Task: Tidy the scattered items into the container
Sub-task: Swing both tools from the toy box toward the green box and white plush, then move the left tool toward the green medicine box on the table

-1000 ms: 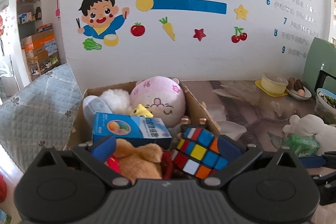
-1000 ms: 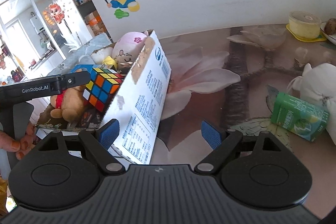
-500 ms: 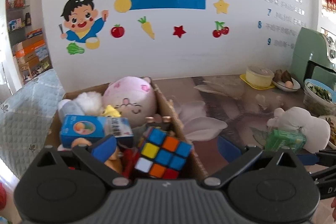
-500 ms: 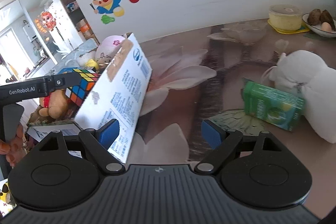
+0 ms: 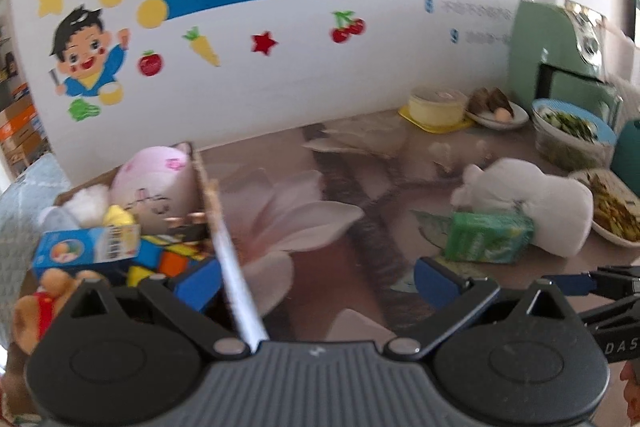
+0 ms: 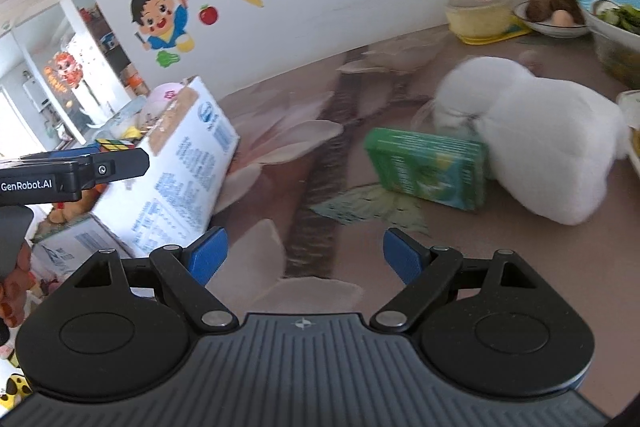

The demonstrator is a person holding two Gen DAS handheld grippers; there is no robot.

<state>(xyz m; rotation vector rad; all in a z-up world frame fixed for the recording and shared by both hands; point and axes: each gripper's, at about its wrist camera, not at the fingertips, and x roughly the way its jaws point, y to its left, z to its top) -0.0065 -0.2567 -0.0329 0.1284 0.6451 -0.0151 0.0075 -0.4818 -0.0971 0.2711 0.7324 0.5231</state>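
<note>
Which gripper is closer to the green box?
Right. The right gripper faces the green box with bare table between them. The left gripper is back at the cardboard box, farther off.

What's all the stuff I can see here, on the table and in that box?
cardboard box: one, white printed side, left on the table
pink plush: one, pink, in the box
puzzle cube: one, multicoloured, in the box
blue carton: one, blue, in the box
bear plush: one, brown with red, near corner of the box
green carton: one, green, on the table, against the white plush
white plush: one, white, on the table at right
lidded tub: one, yellow, by the wall
food dishes: several, far right
left claw: one, blue pads, open, straddling the box wall
right claw: one, blue pads, open, above bare table
</note>
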